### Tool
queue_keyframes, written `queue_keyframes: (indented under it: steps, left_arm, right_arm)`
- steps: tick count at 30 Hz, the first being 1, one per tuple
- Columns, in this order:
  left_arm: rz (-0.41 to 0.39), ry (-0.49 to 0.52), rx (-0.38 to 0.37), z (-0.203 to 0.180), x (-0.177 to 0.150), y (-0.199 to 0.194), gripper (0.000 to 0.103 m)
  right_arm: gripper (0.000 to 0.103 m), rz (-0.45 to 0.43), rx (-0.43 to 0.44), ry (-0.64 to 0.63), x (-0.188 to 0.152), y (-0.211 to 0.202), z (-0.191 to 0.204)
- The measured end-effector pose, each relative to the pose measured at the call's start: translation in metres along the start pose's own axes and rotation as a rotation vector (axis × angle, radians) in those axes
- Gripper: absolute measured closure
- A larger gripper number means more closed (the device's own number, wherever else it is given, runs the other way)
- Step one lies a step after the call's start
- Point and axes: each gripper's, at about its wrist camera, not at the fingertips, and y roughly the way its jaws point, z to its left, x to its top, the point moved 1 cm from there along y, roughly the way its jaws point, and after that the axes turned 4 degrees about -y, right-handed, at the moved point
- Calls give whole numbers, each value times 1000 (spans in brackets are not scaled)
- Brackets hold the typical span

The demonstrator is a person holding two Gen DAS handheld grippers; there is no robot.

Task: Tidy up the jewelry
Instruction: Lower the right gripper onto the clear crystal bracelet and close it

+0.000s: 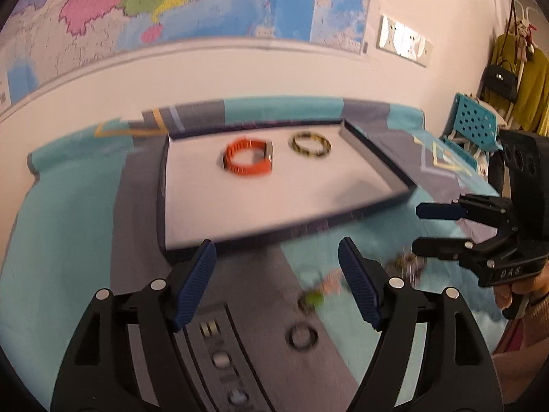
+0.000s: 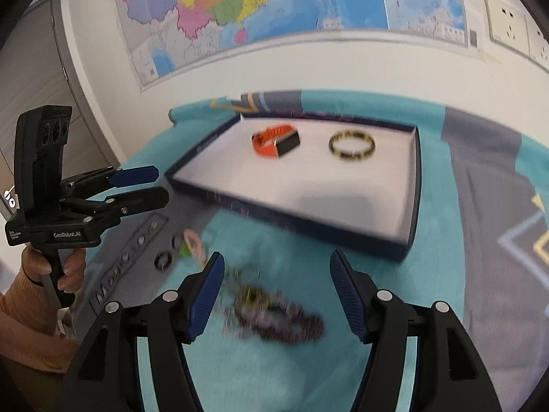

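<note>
A shallow dark-rimmed tray [image 1: 377, 158] [image 2: 417, 185] with a white floor lies on the teal and grey cloth. In it sit an orange watch band [image 1: 247, 158] [image 2: 271, 140] and a yellow-black bangle [image 1: 311, 144] [image 2: 351, 146]. Loose on the cloth in front lie a dark ring [image 1: 302, 338] [image 2: 163, 261], a green-beaded piece [image 1: 314, 298], a pink bracelet [image 2: 195, 242] and a blurred purple beaded bracelet [image 2: 278, 316]. My left gripper [image 1: 278, 243] [image 2: 161, 184] is open and empty, hovering near the tray's front edge. My right gripper [image 2: 277, 254] [image 1: 418, 228] is open above the purple bracelet, not touching it.
A large map [image 2: 240, 7] covers the wall behind the table, with wall sockets [image 1: 405, 39] to its right. A blue perforated crate [image 1: 477, 123], a yellow coat and a black bag [image 1: 502, 80] stand at the far right. A grey door [image 2: 37, 68] is at left.
</note>
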Motion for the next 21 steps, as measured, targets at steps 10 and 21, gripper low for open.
queue_keyframes:
  steps: [10,21]
  left_arm:
    - [32,15,11,-19,-41,-5,27]
    - [27,-2,23,-27,-55,-13,23]
  right_arm:
    - [52,-7,-17,-16,-22,-7,16]
    - [54,-2,-20,-22,-32,-7,25]
